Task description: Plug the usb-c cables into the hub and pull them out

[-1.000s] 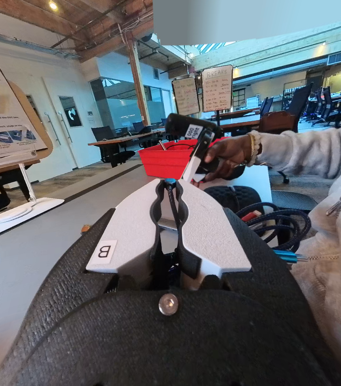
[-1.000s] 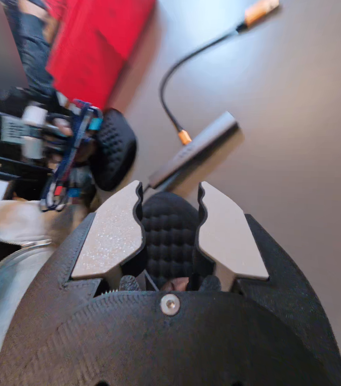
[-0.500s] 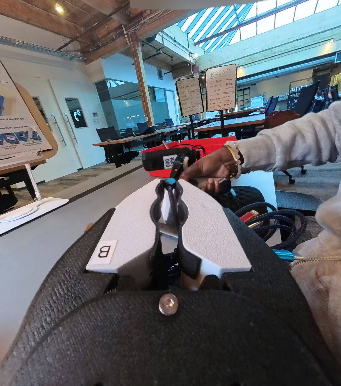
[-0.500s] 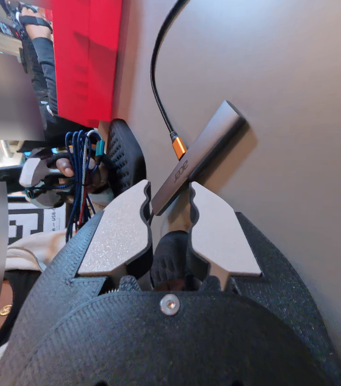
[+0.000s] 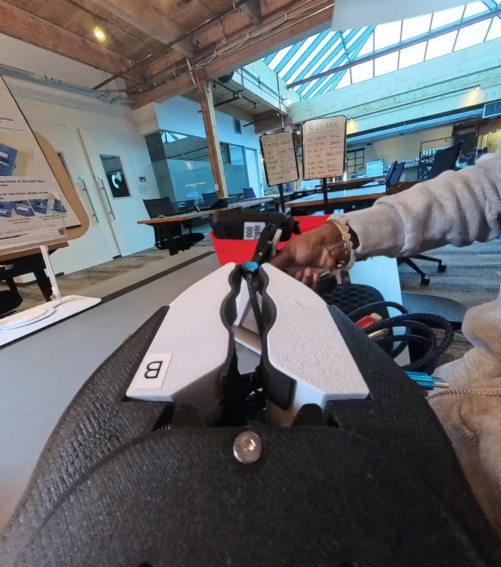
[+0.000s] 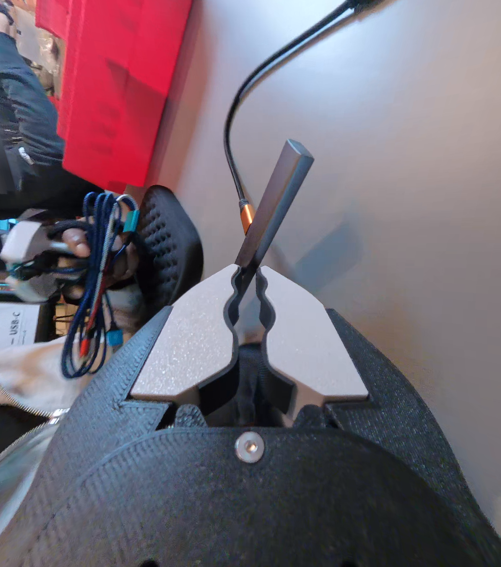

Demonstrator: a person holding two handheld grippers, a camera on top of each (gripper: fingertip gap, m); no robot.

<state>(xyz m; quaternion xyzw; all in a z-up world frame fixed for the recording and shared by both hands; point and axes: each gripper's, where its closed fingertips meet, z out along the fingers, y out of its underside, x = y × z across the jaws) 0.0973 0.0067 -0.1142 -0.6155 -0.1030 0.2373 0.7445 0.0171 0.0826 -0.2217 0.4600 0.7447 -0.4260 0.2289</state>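
Hub (image 6: 277,208) now clamped between jaws of right gripper (image 6: 247,270), near end pinched, far end tilted up off grey worktop (image 6: 427,153); half second ago jaws were apart with hub lying flat between them. Hub's own black lead with orange collar (image 6: 246,218) trails toward far edge, past red bin (image 6: 120,92). Left gripper (image 5: 250,270) stays closed on braided usb-c cable (image 5: 255,302), blue plug end (image 5: 248,266) at tips (rest of bundle dangling). Hub secured, so insertion likely next; nothing plugged yet.
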